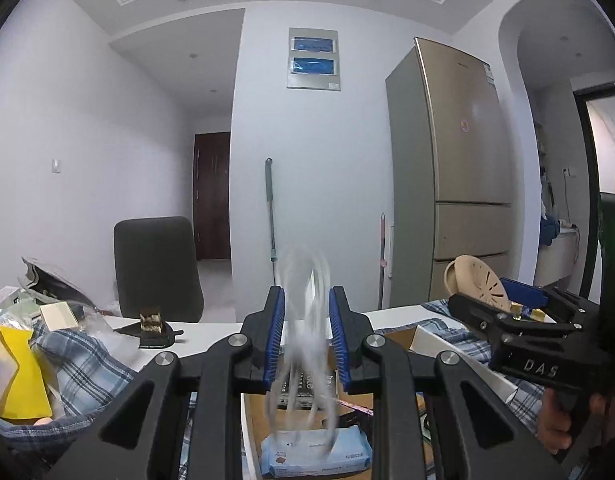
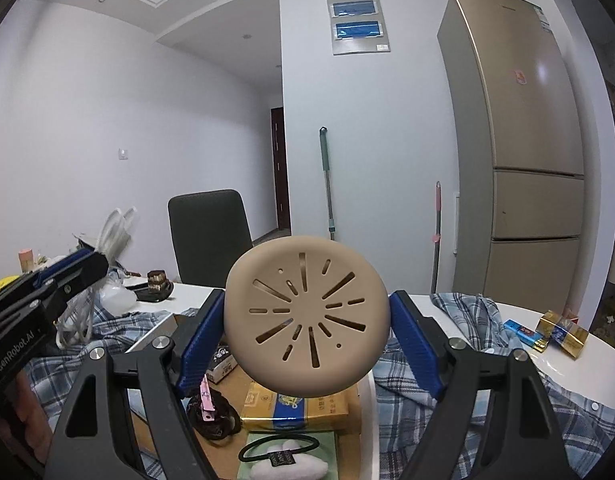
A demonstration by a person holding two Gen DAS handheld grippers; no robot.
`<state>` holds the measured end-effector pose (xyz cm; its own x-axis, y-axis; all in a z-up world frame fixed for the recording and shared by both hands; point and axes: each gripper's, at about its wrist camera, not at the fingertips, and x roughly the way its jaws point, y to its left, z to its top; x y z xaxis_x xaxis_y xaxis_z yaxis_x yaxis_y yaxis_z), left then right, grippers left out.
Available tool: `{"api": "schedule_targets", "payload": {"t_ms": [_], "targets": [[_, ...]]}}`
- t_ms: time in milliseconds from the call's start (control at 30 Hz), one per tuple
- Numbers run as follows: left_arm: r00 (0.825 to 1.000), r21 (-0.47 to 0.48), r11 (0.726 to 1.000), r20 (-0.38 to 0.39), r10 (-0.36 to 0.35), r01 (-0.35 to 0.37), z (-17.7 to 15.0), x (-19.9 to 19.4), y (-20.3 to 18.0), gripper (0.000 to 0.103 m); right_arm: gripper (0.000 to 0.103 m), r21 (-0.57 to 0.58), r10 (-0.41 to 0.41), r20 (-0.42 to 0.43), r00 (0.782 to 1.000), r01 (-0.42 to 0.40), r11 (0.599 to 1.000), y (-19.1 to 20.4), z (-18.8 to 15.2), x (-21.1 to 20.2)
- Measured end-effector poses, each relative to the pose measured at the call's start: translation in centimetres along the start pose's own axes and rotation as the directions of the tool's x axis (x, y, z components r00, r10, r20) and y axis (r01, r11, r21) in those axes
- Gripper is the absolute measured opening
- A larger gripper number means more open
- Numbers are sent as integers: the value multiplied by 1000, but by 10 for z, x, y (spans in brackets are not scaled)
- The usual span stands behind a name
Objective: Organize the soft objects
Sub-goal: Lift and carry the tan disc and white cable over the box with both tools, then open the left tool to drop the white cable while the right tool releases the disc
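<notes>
Plaid shirt [image 2: 459, 364] spread over white table [image 2: 563, 364], open cardboard box [image 2: 231, 444] on it with gold carton [image 2: 295, 410], wet wipes pack [image 1: 315, 454], black hair tie [image 2: 281, 450] inside. Right gripper [image 2: 305, 320] jaws wide apart, clamped on both edges of beige slotted silicone disc [image 2: 305, 316], held up facing camera above the box. Left gripper [image 1: 306, 334] jaws narrower, blue pads [image 1: 276, 332] closed on a blurred coil of clear tubing [image 1: 307, 320] that hangs down over the wipes pack, loops sticking up above the fingertips
</notes>
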<state>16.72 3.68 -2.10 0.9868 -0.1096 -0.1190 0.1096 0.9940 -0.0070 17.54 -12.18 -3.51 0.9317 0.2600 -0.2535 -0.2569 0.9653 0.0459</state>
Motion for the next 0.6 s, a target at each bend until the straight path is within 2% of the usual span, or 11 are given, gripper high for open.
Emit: {"api": "schedule_targets", "payload": {"t_ms": [167,433,600], "targets": [[999,11,999,-25,-30,30,-7,4,-10,23,80,-46,19,-21,1000,-20,999,11,-5,1],[996,-31,1000,-92,0,-3,-11,19,1,23,80,-16,8,-78,997,-10,1000,4,-6,13],[990,-41,999,-139,-2,-3,-13,29,3,23,80,-54,32,-94,995,-37,998,11,-8,16]]}}
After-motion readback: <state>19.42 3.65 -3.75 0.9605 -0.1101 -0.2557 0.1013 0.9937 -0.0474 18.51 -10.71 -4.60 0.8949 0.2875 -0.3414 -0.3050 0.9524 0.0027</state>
